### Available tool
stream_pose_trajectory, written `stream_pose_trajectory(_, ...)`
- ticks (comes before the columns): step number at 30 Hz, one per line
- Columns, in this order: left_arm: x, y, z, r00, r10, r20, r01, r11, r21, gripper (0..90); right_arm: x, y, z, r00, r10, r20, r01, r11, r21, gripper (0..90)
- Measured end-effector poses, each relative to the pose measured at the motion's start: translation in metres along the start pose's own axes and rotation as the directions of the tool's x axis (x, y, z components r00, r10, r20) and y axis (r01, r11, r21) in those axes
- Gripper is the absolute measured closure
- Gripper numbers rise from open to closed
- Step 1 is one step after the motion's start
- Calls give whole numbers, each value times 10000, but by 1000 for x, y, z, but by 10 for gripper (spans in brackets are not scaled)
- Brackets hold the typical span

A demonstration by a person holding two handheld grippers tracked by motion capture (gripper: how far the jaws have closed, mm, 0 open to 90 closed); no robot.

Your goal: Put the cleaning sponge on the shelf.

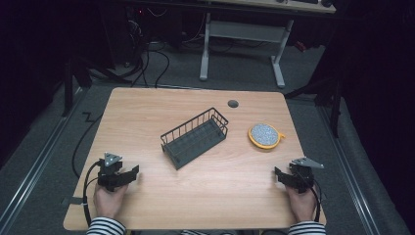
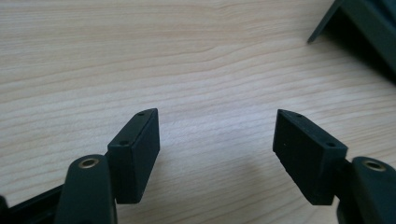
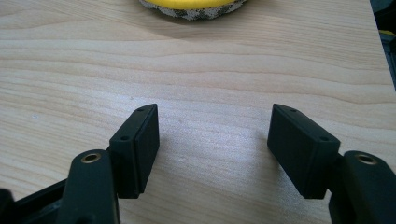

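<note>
The yellow-rimmed scrubber [image 1: 265, 135] lies near the bench's [image 1: 147, 112] right edge, just ahead of your right tongs [image 1: 281, 175]; the wire basket [image 1: 195, 137] sits mid-bench. Your left tongs [image 1: 131, 175] rest near the front left corner, both pairs released

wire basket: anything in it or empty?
Empty. The high view shows the dark wire basket upright mid-table with a bare floor; the yellow-rimmed scrubber lies outside, to its right.

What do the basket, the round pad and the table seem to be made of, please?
Basket: dark coated metal wire, by its thin bars and matt look. Pad: probably speckled grey sponge or scourer in a glossy yellow plastic rim. Table: pale wood-grain top, perhaps laminate.
</note>
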State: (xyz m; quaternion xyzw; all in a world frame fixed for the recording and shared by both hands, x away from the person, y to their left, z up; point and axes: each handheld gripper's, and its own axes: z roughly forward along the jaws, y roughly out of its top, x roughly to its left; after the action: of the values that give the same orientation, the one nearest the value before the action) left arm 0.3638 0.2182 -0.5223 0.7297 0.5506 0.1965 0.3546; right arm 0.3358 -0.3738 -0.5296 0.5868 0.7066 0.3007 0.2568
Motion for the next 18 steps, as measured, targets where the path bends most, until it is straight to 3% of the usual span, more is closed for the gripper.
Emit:
stream_pose_trajectory(14, -15, 31, -4, 9973, 322, 658, -324, 9995, 13, 350, 0, 0, 0, 10000, -16, -13, 16, 10000, 3, 341)
stream_pose_trajectory(18, -19, 42, -6, 9953, 206, 945, -197, 9998, -105, 372, 0, 0, 0, 10000, -19, -21, 19, 10000, 3, 341)
